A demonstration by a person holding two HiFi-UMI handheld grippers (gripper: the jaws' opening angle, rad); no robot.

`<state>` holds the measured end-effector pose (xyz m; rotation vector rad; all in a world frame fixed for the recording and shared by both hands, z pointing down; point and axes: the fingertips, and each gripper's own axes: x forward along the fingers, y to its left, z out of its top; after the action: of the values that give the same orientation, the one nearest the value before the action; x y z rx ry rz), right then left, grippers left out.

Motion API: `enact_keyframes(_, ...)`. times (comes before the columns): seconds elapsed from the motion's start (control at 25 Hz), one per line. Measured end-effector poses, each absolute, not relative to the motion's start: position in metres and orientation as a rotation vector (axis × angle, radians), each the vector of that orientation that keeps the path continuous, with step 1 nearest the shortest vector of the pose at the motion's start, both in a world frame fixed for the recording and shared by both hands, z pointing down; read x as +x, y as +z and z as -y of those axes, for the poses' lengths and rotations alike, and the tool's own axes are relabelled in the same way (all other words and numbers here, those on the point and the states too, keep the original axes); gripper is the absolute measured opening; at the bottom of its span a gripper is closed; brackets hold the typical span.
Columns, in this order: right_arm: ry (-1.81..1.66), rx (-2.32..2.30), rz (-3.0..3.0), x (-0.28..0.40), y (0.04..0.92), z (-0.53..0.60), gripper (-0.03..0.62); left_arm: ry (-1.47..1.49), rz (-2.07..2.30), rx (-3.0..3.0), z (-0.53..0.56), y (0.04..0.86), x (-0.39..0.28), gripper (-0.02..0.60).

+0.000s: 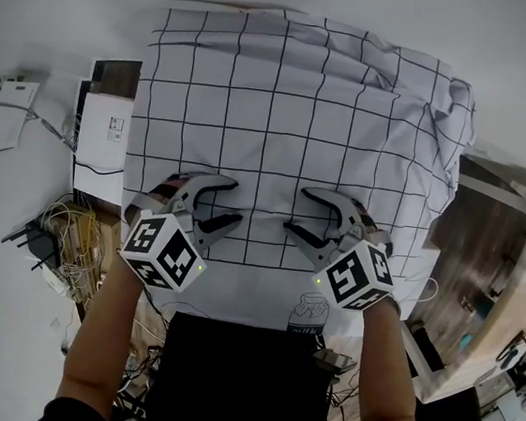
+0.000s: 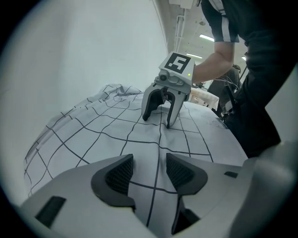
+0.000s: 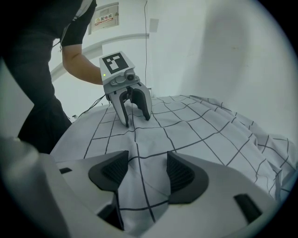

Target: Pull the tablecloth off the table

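Head view gives no sight of the table itself. The tablecloth [image 1: 293,114], white with a black grid, covers it entirely. Its near hem is cut off by the person's dark clothing, and a printed mark [image 1: 311,312] there is too small to read. The cloth's far end and right side are rumpled into folds, so those edges are hard to trace. From above it looks close to square, and its longer side cannot be told. Its grid lines run straight away from the person and across.

On the tablecloth's near part, the left tool [image 1: 236,202] and the right tool [image 1: 296,209] rest side by side, tips pointing towards each other. Each tool's jaws stand apart, astride a raised ridge of cloth, with the pads not closed on it.

Left of the tablecloth lie tangled cables [image 1: 62,239]. Right of it stands wooden furniture [image 1: 490,250].
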<state>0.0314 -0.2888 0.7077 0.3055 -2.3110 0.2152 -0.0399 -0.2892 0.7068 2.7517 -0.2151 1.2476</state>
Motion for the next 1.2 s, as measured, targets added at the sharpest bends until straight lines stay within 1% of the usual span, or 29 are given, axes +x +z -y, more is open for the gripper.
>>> enact_keyframes(0.2,0.224,0.306,2.305,0.032,0.708,0.286,0.228,1.277,0.225,2.729,0.286,0.708,-0.038,0.196)
enact_keyframes(0.48,0.242,0.299,2.292,0.032,0.709,0.275,0.133,1.314,0.222,2.707,0.277,0.709,-0.035,0.112)
enact_keyframes(0.72,0.259,0.296,2.279,0.028,0.709,0.267,0.062,1.346,0.194,2.686,0.268,0.709,-0.033,0.025)
enact_keyframes(0.88,0.272,0.295,2.271,0.026,0.710,0.262,0.034,1.324,0.213,2.652,0.266,0.710,-0.034,0.015)
enact_keyframes(1.2,0.295,0.320,2.300,0.025,0.692,0.258,0.026,1.206,0.285,2.636,0.265,0.695,-0.036,0.014)
